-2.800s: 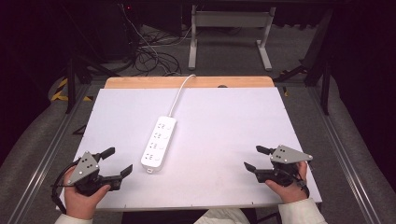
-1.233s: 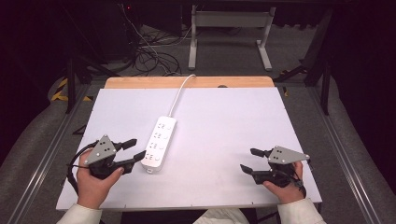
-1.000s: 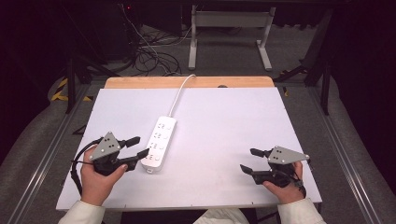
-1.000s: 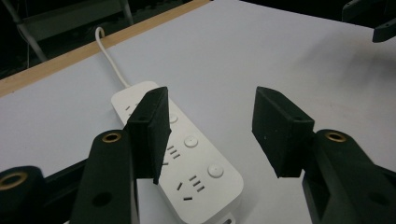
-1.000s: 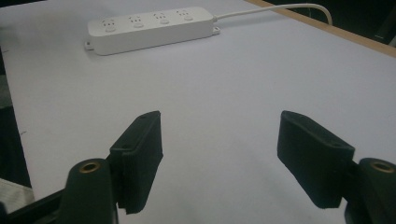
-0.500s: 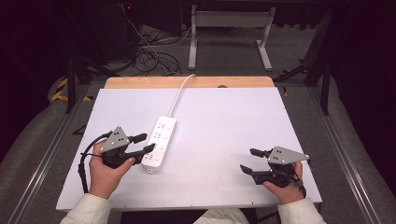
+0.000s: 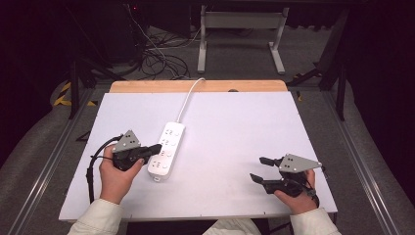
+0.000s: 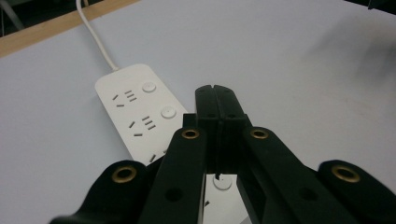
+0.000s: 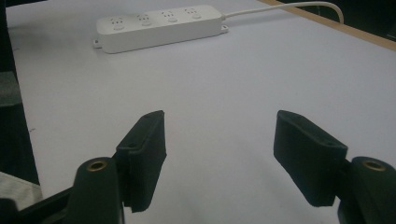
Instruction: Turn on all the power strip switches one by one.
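A white power strip [image 7: 167, 149] with several sockets and round switches lies on the white table, its cord [image 7: 188, 98] running to the far edge. My left gripper [image 7: 156, 148] is shut with nothing in it, its tips over the strip's middle. In the left gripper view the closed jaws hover above the power strip [image 8: 135, 109] near a round switch [image 8: 221, 182]. My right gripper [image 7: 260, 169] rests open near the front right of the table, holding nothing. From the right gripper view, the power strip [image 9: 159, 26] lies far off beyond the open right gripper [image 9: 218, 156].
The white table [image 7: 235, 127] has a wooden strip [image 7: 147, 86] along its far edge. Beyond it, on the floor, are cables [image 7: 159, 58] and a metal stand [image 7: 240, 34]. Aluminium rails [image 7: 362, 161] flank the table on both sides.
My left gripper has moved from the front left corner rightward and forward to the power strip, and its jaws have gone from open to shut. The right gripper has stayed put.
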Demonstrator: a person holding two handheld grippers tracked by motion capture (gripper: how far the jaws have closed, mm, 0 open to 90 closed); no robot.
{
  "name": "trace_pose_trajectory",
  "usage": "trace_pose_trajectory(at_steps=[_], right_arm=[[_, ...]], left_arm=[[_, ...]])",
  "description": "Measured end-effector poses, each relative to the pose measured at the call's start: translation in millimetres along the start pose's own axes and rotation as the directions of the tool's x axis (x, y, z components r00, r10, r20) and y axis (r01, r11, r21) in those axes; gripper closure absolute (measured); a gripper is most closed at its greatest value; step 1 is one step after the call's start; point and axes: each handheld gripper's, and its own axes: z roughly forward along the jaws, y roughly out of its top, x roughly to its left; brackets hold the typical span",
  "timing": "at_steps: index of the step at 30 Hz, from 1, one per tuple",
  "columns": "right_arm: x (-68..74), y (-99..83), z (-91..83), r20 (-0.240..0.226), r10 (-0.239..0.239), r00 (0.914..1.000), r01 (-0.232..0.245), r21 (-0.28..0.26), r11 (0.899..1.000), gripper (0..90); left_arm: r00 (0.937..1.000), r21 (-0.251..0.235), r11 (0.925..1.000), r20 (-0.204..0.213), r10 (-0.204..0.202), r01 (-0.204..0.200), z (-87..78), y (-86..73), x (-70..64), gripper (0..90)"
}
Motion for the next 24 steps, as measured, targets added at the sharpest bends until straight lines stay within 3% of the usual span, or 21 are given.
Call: trace_pose_trajectory(at_steps=[2, 5, 10, 16, 24], right_arm=[[-0.2, -0.1, -0.4, -0.001, 0.001, 1.0, -0.001, -0.002, 1.0, 34.9], [-0.7, -0.2, -1.1, 0.0, 0.004, 1.0, -0.004, -0.004, 1.0, 34.9], [-0.7, -0.4, -0.4, -0.005, 0.005, 1.0, -0.005, -0.004, 1.0, 34.9], [-0.7, -0.5, -0.2, -0.009, 0.008, 0.9999, -0.008, -0.006, 1.0, 34.9], [-0.7, -0.4, -1.0, -0.011, 0.007, 0.9999, -0.007, -0.01, 1.0, 35.4]], left_arm=[[1.0, 0.009, 0.9999, -0.007, 0.007, -0.006, 1.3, -0.1, 1.0, 90.0], [0.9998, 0.033, 0.9993, 0.015, -0.016, 0.016, 6.5, -1.4, 1.7, 90.0], [0.9992, 0.097, 0.9951, 0.033, -0.023, 0.019, 15.4, -2.9, 3.2, 90.0], [0.9984, 0.178, 0.9839, 0.052, -0.02, 0.01, 25.2, -5.7, 3.7, 90.0], [0.9977, 0.242, 0.9704, 0.067, -0.014, -0.003, 32.9, -8.9, 2.6, 90.0]])
